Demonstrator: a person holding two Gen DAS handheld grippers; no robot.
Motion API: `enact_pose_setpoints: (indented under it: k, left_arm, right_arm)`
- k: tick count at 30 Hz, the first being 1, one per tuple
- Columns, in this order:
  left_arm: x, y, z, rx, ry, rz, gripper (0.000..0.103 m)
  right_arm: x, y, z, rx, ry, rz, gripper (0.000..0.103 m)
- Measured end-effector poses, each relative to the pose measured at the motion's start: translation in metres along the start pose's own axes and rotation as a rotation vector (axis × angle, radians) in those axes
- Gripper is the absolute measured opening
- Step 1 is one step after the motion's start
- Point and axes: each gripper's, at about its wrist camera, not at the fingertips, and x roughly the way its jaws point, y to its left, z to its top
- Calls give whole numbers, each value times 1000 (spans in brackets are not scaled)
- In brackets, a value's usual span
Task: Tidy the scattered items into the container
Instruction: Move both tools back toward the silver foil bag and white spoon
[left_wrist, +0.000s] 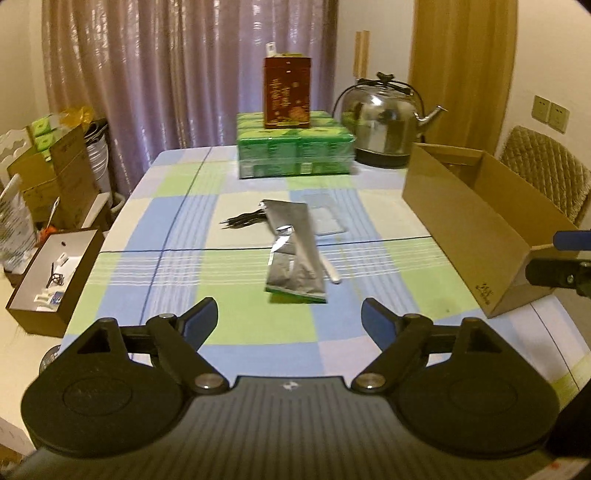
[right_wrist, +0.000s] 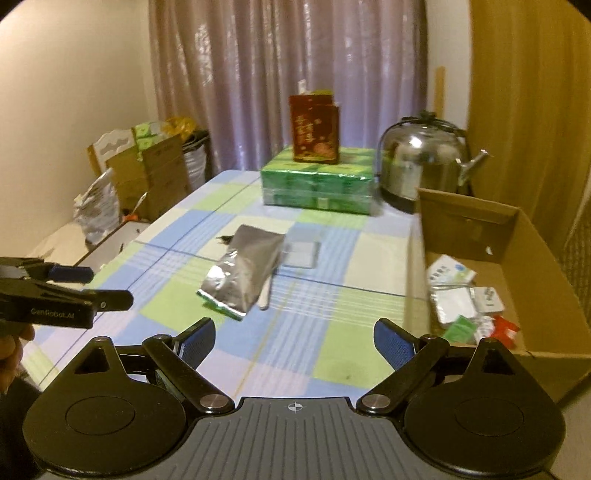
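Note:
A silver foil pouch (left_wrist: 295, 251) (right_wrist: 243, 266) lies mid-table on the checked cloth, over a white spoon-like stick (left_wrist: 332, 275) (right_wrist: 266, 295). Behind it are a black cable (left_wrist: 242, 220) (right_wrist: 223, 240) and a clear flat packet (left_wrist: 327, 221) (right_wrist: 301, 254). An open cardboard box (left_wrist: 461, 225) (right_wrist: 546, 266) stands at the table's right, with several small packets (right_wrist: 454, 306) inside. My left gripper (left_wrist: 290, 314) (right_wrist: 105, 286) hovers open short of the pouch, nothing between its fingers. My right gripper (right_wrist: 295, 332) (left_wrist: 554, 256) is open and empty beside the box's near corner.
At the table's far end a red tin (left_wrist: 286, 96) stands on green tissue packs (left_wrist: 295, 151), with a steel kettle (left_wrist: 384, 125) beside them. A quilted chair (left_wrist: 546, 170) sits behind the box. A brown tray of small parts (left_wrist: 51, 273) and cartons (left_wrist: 55, 173) are off the left edge.

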Motion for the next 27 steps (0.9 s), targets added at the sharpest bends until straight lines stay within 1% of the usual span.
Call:
enact_pose_setpoints:
  k: [8, 15, 19, 20, 21, 27]
  left_arm:
    - [19, 24, 1, -25, 33, -9, 82]
    - [53, 32, 10, -8, 75, -32, 82]
    - [77, 33, 18, -7, 99, -59, 82]
    - [85, 34, 21, -5, 107, -65, 82]
    - [91, 34, 23, -1, 113, -68, 82]
    - [133, 30, 38, 43, 140, -98, 80]
  right_arm:
    - [41, 13, 1, -27, 48, 29, 90]
    - [86, 8, 3, -31, 94, 50, 90]
    - [116, 4, 5, -43, 111, 53, 89]
    - [125, 2, 5, -39, 118, 53, 87]
    - [133, 0, 6, -36, 126, 55, 81]
    - [179, -7, 10, -32, 153, 61, 65]
